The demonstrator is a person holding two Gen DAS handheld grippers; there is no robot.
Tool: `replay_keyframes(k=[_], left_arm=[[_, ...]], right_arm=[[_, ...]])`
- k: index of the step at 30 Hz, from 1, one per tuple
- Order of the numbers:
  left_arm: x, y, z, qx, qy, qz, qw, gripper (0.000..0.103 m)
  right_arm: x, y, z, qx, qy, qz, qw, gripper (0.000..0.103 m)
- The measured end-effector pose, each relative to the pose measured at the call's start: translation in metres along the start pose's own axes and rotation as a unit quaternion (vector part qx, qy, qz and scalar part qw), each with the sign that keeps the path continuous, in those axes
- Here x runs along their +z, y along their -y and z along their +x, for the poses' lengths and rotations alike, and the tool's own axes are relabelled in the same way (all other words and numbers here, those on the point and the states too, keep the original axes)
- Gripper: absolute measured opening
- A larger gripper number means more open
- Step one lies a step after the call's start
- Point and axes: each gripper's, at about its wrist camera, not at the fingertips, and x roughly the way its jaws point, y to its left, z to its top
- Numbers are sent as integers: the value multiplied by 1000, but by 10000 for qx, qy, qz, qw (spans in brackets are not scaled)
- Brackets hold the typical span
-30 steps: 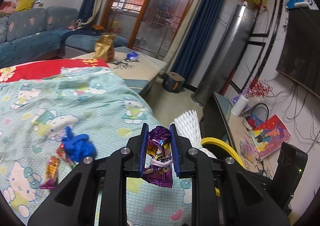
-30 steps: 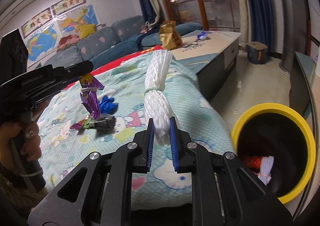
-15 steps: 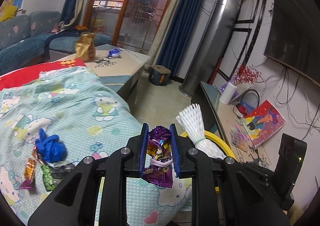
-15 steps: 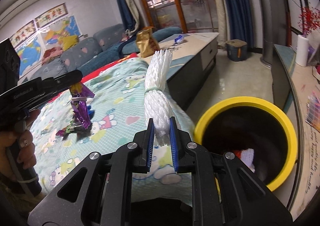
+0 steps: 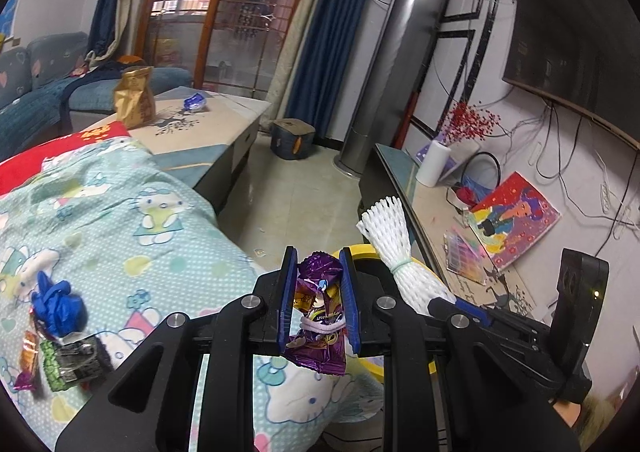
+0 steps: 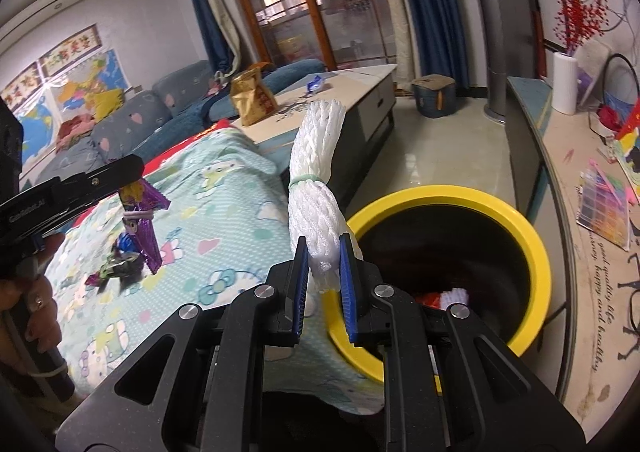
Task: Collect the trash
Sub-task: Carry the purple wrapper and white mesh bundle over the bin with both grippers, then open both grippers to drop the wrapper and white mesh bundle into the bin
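Observation:
My left gripper [image 5: 319,300] is shut on a purple snack wrapper [image 5: 320,316], held above the edge of the Hello Kitty cloth. It also shows in the right wrist view [image 6: 142,211]. My right gripper [image 6: 324,276] is shut on a white foam net bundle [image 6: 316,195] tied with a green band, held at the left rim of the yellow bin [image 6: 536,252]. The bundle also shows in the left wrist view [image 5: 396,248]. The bin holds red and white trash. A blue crumpled glove [image 5: 58,306], a green-black wrapper [image 5: 70,360] and an orange candy wrapper [image 5: 28,352] lie on the cloth.
A low table [image 5: 224,111] behind the cloth carries a gold bag [image 5: 134,101] and a blue wrapper [image 5: 195,101]. A long TV bench [image 6: 560,179] runs along the right with a paper roll, books and cables. A small box [image 6: 434,95] stands on the floor.
Both grippers have moved right, toward the yellow bin, with their loads still held. The bin now sits closer and more centred in the right wrist view.

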Motion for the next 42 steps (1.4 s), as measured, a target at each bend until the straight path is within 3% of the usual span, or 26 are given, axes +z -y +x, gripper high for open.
replay_keyframes(k=[23,42], left_arm=[[-13,59,65,-460,-474,623,9959,21],[-39,88,118,-694,-955,909,9888,21]], right_arm=[[-10,79,1,-777,-103,668,9947,11],[-23,117,7,-1062,-252,1037,9886,11]])
